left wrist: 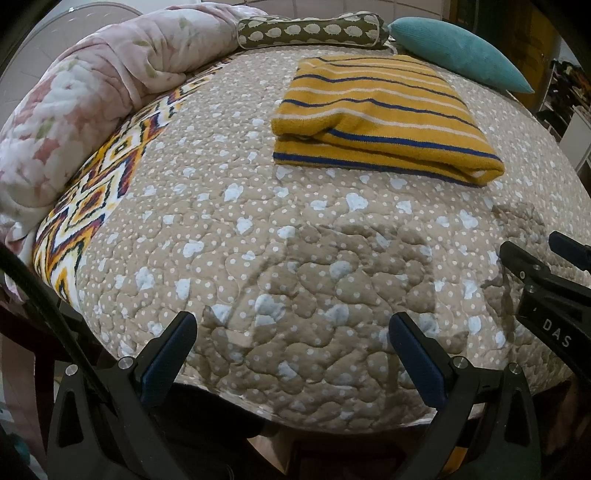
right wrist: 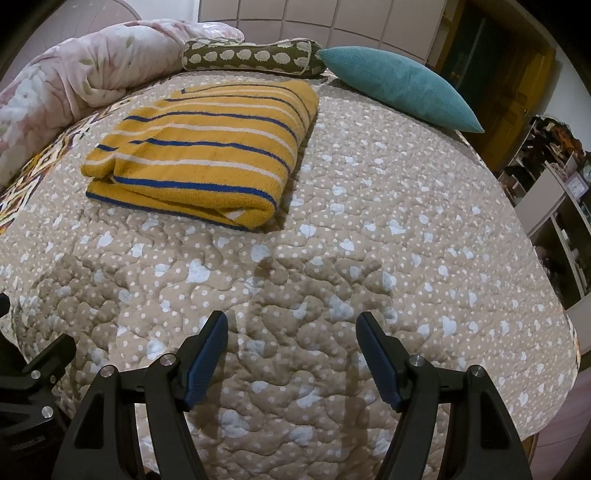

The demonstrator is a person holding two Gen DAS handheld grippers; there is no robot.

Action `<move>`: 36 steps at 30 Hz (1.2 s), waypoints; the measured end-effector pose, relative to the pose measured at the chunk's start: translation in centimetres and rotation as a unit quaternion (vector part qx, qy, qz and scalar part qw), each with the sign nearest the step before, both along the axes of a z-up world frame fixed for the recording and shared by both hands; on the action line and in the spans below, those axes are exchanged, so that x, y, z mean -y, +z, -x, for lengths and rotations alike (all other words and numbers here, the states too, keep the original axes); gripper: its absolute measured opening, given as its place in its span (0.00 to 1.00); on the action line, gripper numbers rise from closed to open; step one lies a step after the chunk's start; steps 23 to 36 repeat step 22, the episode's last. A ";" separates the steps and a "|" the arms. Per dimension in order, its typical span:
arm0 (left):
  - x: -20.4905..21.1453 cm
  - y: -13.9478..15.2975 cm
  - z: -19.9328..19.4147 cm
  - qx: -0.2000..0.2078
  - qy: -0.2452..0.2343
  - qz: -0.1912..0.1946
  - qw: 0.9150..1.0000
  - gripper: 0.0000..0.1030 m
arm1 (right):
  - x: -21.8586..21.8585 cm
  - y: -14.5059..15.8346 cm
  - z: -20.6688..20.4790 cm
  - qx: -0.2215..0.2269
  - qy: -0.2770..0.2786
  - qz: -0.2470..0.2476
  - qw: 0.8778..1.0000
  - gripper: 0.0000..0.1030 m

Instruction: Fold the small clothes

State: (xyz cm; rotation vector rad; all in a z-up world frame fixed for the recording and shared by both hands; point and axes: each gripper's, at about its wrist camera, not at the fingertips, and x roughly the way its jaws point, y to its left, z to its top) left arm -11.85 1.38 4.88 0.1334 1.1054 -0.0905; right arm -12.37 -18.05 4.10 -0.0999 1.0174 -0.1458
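Left gripper (left wrist: 293, 350): jaws released and wide apart, holding nothing, hovering over the near edge of the bed (left wrist: 258, 258).
Floral duvet (left wrist: 81, 96): one, bunched along the bed's edge at 10 o'clock in the left wrist view.
Patterned bolster (left wrist: 310, 33): one, at 12 o'clock against the headboard.
Striped garment (left wrist: 376, 114): one, mustard with blue and white stripes, already folded into a thick rectangle, lying flat on the quilt at 1 o'clock, well apart from both grippers.
Teal cushion (left wrist: 458, 51): one, at 2 o'clock, just beside the garment's far corner.
Right gripper (right wrist: 291, 354): jaws released, empty, above the quilt; the garment sits at 11 o'clock in the right wrist view.
Step in hand: judging by the tidy stack, the fold looks finished or one halving short.
Doing it well: if folding again, pinch both near corners together, lift evenly, lay edge on edge, then smooth outward.
Count: two grippers, one garment, two pillows, one duvet.
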 end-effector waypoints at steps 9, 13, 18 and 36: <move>-0.2 -0.3 -0.4 -0.003 0.003 0.001 1.000 1.00 | -0.2 0.1 0.2 0.001 0.002 -0.005 1.000 0.74; -0.2 -0.4 -0.5 -0.003 0.002 0.002 1.000 1.00 | -0.1 0.1 0.1 -0.001 0.002 -0.008 1.000 0.74; -0.1 -0.5 -0.7 -0.004 0.003 0.002 1.000 1.00 | -0.1 0.0 0.0 -0.004 0.005 -0.009 1.000 0.74; -0.1 -0.6 -0.8 -0.004 0.003 0.003 1.000 1.00 | -0.3 0.0 0.0 -0.006 0.006 -0.008 1.000 0.74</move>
